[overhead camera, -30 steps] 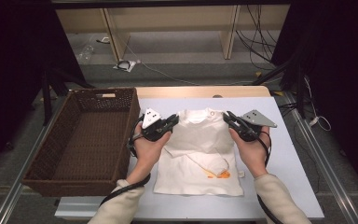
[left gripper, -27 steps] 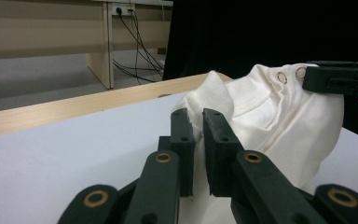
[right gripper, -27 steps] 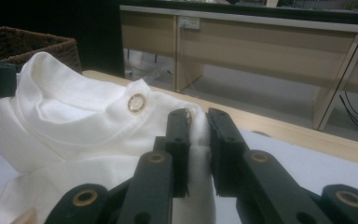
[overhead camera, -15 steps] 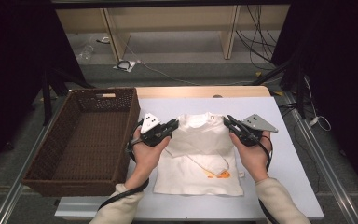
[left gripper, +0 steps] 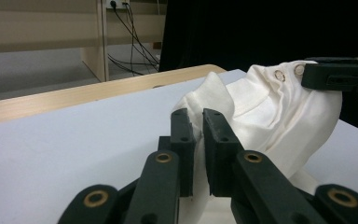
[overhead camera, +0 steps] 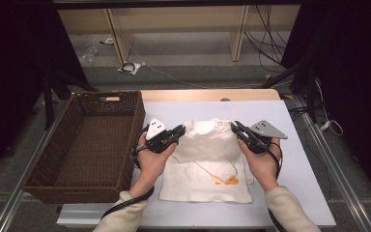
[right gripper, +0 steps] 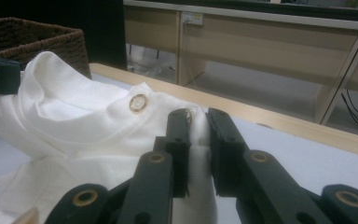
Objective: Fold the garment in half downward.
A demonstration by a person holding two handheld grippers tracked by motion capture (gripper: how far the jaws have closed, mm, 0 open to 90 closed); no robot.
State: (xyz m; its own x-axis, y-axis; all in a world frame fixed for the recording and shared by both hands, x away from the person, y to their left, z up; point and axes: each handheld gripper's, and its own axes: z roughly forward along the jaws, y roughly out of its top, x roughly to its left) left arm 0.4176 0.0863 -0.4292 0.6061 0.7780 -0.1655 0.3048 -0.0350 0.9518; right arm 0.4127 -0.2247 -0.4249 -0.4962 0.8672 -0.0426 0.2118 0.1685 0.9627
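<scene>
I have the white baby shirt (overhead camera: 207, 162) lying on the desk (overhead camera: 299, 159), just to the right of the wicker basket (overhead camera: 87, 145). Taking the shirt as my landmark: its lower hem lies flat toward my side of the desk, and its collar end is lifted off the surface between my two grippers.

My left gripper (overhead camera: 178, 131) sits at the shirt's left shoulder, between the shirt and the basket wall. In the left gripper view (left gripper: 195, 122) the jaws are nearly together with a fold of white cloth pinched between them, so it has the shirt's shoulder in its hold. The cloth rises in a bunched ridge beyond the jaws.

My right gripper (overhead camera: 236, 129) is at the shirt's right shoulder. In the right gripper view (right gripper: 197, 122) the jaws stand close, clamped on a strip of the shirt's fabric, with a metal snap (right gripper: 138, 102) on the neckline just to the left of them.

An orange print (overhead camera: 226, 180) shows on the shirt's lower front, nearer the right-hand side. My hands come in from below the shirt's hem, one on each flank. The basket stands beside the shirt's left edge, close but apart from the cloth.
</scene>
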